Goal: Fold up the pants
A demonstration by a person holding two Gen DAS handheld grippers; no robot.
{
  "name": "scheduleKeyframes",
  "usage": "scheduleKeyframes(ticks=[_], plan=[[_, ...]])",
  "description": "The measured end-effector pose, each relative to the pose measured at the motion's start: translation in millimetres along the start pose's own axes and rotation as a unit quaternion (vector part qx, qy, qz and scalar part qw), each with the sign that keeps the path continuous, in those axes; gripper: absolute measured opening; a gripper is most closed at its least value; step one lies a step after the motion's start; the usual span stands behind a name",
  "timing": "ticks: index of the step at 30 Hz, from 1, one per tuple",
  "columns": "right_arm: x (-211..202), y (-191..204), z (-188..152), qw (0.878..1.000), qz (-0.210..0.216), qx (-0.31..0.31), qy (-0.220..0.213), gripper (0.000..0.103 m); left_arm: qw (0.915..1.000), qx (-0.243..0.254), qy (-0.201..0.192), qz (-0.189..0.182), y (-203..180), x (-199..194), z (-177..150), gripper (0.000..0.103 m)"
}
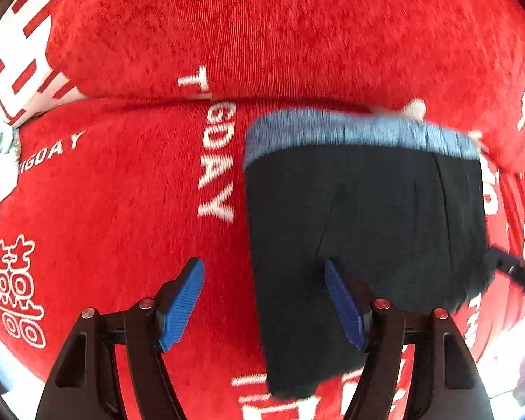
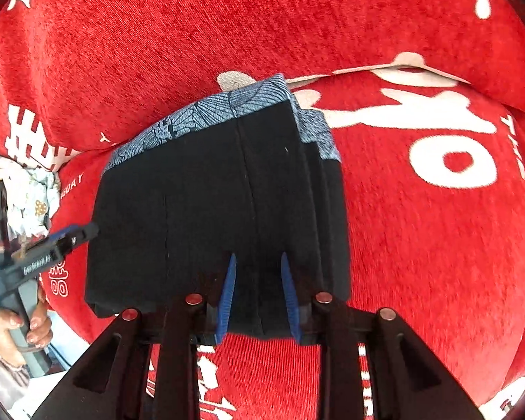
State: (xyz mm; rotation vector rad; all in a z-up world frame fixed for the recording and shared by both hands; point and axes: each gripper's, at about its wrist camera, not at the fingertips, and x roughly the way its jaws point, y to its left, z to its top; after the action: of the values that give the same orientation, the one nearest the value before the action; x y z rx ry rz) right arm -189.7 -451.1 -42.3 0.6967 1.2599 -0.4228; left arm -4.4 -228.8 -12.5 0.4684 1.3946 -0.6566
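Two grippers: both point down over a red cloth (image 2: 420,245) with white lettering
Hand: at the far left of the right wrist view, a person's hand (image 2: 31,329) grips the handle of the left gripper (image 2: 75,232)
Left gripper: jaws wide apart and empty – one blue pad (image 1: 183,302) over bare cloth, the other (image 1: 344,306) above the pants' left part, not pressing
Pants: folded into a dark stack (image 2: 210,210) with a blue patterned waistband, lying on the cloth
Right gripper: (image 2: 259,294) jaws narrow – blue pads pinch the stack's near edge
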Motion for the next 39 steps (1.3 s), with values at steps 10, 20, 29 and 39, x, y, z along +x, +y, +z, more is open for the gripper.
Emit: scheduleKeyframes(ticks=[10, 20, 29, 39], plan=[[13.6, 12.6, -32.7, 0.998, -0.053, -0.031, 0.022, 0.048, 0.9987, 0.036, 0.011, 0.035, -9.9, 9.0, -35.0, 0.077], [8.0, 19.9, -49.2, 0.997, -0.068, -0.001, 0.037, 0.056, 0.9987, 0.04, 0.024, 0.018, -2.0, 18.4, -23.2, 0.084], [-2.5, 49.6, -66.7, 0.997, -0.066, 0.016, 0.04, 0.059, 0.9976, 0.06, 0.025, 0.024, 1.9, 25.5, -16.0, 0.096], [4.5, 84.0, -73.3, 0.997, -0.059, 0.001, 0.051, 0.069, 0.9976, 0.062, 0.031, 0.0, 15.2, 34.6, -10.5, 0.102]])
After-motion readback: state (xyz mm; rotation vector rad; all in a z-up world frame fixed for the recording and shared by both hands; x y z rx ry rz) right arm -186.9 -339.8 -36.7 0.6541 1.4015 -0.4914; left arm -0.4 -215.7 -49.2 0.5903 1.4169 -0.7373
